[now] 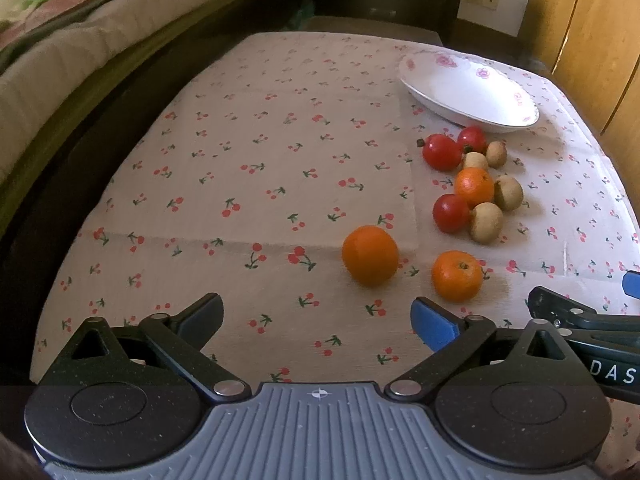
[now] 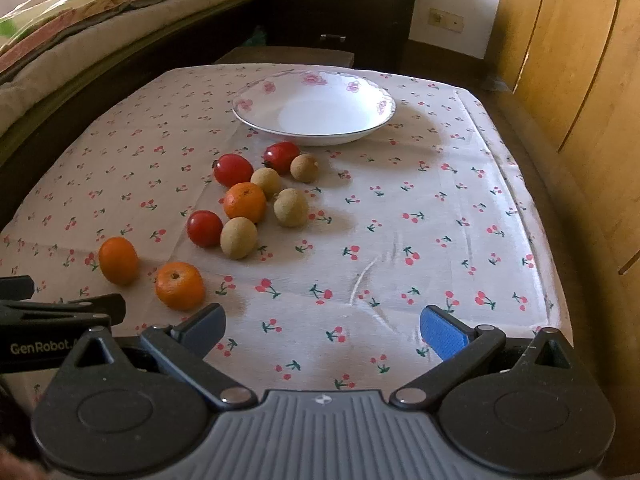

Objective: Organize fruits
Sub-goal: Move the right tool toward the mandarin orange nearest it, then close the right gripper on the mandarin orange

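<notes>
sitting low at the bottom of each frame, both tools are spread wide with nothing in them: left gripper [image 1: 318, 320] and right gripper [image 2: 322, 326]. the white bowl [image 2: 256, 112] with pink flowers is empty, upper middle of the right view, on the cherry-print cloth [image 2: 400, 220]. fruit is all loose on the cloth just below the bowl: three red ones, four small brown ones [image 2: 291, 207], one orange [image 2: 245, 202] in that cluster, plus two more oranges [image 1: 370, 255] nearer the grippers, lower left in the right view.
</notes>
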`<state>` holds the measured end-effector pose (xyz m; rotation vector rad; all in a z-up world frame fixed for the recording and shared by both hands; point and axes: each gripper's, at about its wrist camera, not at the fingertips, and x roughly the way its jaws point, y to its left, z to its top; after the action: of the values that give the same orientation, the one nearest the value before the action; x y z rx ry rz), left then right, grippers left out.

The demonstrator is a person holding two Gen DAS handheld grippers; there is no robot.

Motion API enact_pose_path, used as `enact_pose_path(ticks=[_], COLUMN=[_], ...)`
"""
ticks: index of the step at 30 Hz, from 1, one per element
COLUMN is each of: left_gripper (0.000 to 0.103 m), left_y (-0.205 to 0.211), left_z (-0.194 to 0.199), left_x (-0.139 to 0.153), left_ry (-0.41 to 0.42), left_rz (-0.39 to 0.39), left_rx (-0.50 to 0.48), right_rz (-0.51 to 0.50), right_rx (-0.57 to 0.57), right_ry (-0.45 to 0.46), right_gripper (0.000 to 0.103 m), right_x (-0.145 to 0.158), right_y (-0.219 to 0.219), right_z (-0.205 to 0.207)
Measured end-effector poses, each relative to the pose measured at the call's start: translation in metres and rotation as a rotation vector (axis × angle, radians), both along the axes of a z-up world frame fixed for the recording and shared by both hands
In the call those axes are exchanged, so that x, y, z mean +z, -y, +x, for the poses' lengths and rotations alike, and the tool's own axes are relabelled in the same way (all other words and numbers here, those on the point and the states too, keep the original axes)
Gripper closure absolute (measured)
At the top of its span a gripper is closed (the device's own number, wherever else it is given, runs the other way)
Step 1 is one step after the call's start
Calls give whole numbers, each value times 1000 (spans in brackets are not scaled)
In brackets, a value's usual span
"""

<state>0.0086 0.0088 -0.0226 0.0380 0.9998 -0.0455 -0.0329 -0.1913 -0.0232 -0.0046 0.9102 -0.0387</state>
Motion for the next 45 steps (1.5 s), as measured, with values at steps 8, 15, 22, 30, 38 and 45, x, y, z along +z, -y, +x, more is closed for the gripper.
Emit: enact_pose_path(ticks=[8,15,22,30,38,45], left_gripper=[2,2,4,4,7,9], left_y=[-13,-24,-27,-30,-40,-44], left_z=[4,5,6,7,7,7], left_x=[-3,-4,-4,-5,-4,-7], left_ry=[-9,-17,-16,-18,-9,-10], left_rz=[-18,-31,-25,-27,-57,-39], left_rx=[26,53,61,73,88,94], right_rz=[10,37,79,89,125,140], right_rx=[54,108,121,135,174,221], right_ry=[-1,-10,-37,-45,-48,-59], right_gripper=[0,9,13,17,24,29], right_x=[0,-1,-6,-5,-5,-12], right_y=[-11,-21,-23,-28,-36,-45], right_z=[8,15,21,24,29,34])
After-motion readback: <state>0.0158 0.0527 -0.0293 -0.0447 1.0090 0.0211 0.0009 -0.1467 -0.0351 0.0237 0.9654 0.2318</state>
